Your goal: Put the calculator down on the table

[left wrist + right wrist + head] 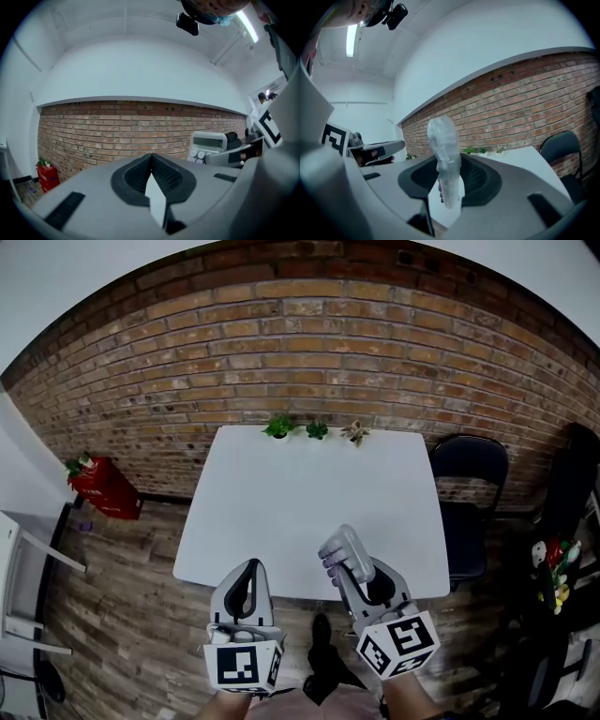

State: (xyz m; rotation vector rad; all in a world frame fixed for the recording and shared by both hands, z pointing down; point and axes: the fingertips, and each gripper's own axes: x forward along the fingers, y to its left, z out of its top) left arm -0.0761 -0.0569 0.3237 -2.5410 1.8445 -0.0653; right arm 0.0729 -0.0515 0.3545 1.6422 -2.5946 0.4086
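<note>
Right hand-held gripper clamped on calculator above worktop's near edge, not yet set down; left hand-held gripper closed, empty.

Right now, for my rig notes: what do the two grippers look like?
The left gripper and right gripper match: smooth grey shells, black ribbed pads in a dark hollow, dark slots on the casing. Behind sit the left cube and right cube, white with black square markers.
</note>
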